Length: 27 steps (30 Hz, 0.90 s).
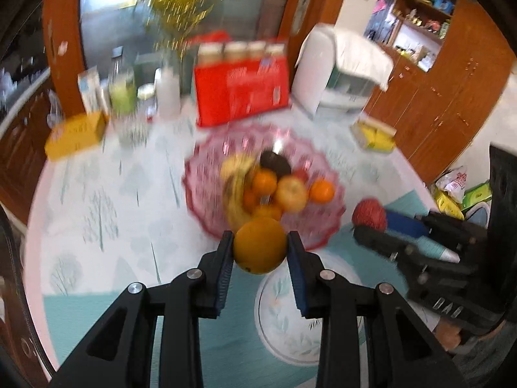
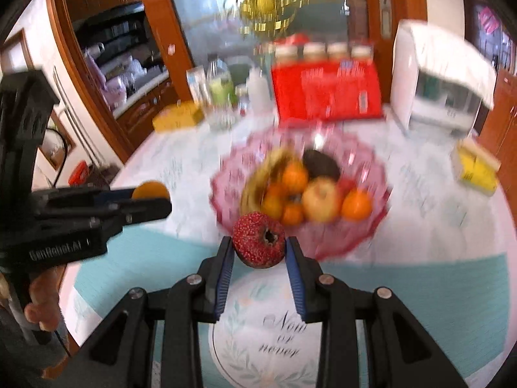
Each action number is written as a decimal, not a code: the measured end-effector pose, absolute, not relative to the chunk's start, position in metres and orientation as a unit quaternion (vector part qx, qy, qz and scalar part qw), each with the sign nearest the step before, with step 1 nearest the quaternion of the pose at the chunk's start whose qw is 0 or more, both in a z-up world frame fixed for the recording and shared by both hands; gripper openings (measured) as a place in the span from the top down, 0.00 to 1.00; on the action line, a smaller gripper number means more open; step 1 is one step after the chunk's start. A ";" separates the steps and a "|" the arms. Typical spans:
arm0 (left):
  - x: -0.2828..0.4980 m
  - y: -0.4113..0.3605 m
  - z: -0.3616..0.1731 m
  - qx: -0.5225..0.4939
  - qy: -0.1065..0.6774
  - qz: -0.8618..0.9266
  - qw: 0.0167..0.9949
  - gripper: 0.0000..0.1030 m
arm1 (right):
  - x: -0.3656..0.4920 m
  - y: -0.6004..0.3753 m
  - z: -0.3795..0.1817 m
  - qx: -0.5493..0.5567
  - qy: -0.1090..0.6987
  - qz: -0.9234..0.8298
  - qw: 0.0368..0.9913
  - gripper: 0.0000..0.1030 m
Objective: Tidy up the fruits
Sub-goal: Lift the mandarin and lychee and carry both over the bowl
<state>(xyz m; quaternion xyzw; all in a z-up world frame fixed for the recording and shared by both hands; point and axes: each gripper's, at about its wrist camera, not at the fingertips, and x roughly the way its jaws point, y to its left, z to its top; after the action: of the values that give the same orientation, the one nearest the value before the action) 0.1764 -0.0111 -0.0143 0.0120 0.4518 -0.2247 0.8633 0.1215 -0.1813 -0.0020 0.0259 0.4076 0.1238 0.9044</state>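
Note:
My left gripper [image 1: 260, 242] is shut on a large orange [image 1: 260, 245] and holds it above the table, just in front of the pink glass fruit bowl [image 1: 320, 236]. My right gripper [image 2: 258, 244] is shut on a red pomegranate [image 2: 258, 239], also raised just before the bowl [image 2: 349, 245]. The bowl holds bananas [image 1: 236, 177], several small oranges, an apple [image 1: 290, 194] and a dark avocado [image 1: 274, 163]. The right gripper with the pomegranate [image 1: 370, 213] shows at the right in the left wrist view. The left gripper with the orange [image 2: 150, 190] shows at the left in the right wrist view.
A white plate [image 2: 268, 333] with lettering lies on a teal placemat [image 1: 80, 317] under the grippers. Behind the bowl stand a red box of bottles [image 1: 240, 92], a white appliance [image 1: 336, 74], jars, a yellow box [image 1: 76, 134] and a yellow pack [image 1: 376, 135].

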 end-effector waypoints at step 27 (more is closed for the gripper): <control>0.292 -0.089 -0.085 0.012 0.518 -0.107 0.849 0.70 | 0.255 -0.239 -0.031 0.017 0.456 0.071 0.887 0.68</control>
<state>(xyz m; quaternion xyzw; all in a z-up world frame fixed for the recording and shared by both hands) 0.2921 -0.0890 -0.0847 0.0120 0.5181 -0.1071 0.8485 0.2552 -0.2393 -0.0306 0.0167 0.4556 0.0714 0.8872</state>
